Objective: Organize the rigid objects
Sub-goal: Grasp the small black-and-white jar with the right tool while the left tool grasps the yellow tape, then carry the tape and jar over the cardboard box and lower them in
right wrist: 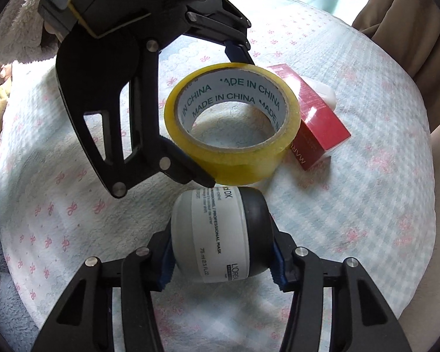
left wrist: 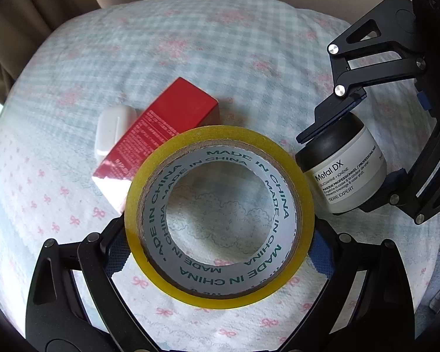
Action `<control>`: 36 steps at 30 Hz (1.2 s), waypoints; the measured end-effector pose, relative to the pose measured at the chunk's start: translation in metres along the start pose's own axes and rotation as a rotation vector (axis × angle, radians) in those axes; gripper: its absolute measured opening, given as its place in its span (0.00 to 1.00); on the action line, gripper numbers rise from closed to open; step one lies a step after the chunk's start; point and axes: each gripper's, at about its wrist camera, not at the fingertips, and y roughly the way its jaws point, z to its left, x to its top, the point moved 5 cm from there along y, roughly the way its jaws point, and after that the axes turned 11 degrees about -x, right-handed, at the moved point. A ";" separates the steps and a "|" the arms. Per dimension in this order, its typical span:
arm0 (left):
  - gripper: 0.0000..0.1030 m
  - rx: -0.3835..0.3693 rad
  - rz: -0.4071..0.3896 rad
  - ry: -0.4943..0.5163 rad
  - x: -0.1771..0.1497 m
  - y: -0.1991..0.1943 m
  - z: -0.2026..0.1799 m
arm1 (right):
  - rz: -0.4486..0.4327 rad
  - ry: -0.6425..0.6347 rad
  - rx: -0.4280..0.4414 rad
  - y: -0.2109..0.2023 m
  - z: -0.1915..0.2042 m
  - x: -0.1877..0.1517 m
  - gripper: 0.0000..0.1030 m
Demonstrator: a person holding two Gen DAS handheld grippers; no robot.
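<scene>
Yellow tape roll [left wrist: 218, 214] against red box [left wrist: 161, 138]

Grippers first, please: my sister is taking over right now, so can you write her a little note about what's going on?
Left gripper: shut on the tape roll.
Right gripper: shut on the Metal DX jar, held on its side.
Red box lies on the bedspread, white case right beside it.
Done: box and case look grouped.
Left: probably setting tape and jar down next to them.

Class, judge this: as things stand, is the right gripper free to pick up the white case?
Probably not: the right gripper is shut on the jar, and the tape roll and red box lie before the white case.
</scene>
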 end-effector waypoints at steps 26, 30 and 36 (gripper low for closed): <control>0.94 0.273 -0.322 -0.535 -0.092 -0.307 -0.027 | -0.130 -0.084 -0.042 -0.208 0.011 0.137 0.46; 0.94 0.312 -0.337 -0.624 -0.141 -0.338 -0.023 | -0.132 -0.067 -0.048 -0.220 0.037 0.172 0.46; 0.94 0.359 -0.345 -0.715 -0.220 -0.373 -0.007 | -0.104 0.035 -0.041 -0.230 0.083 0.229 0.46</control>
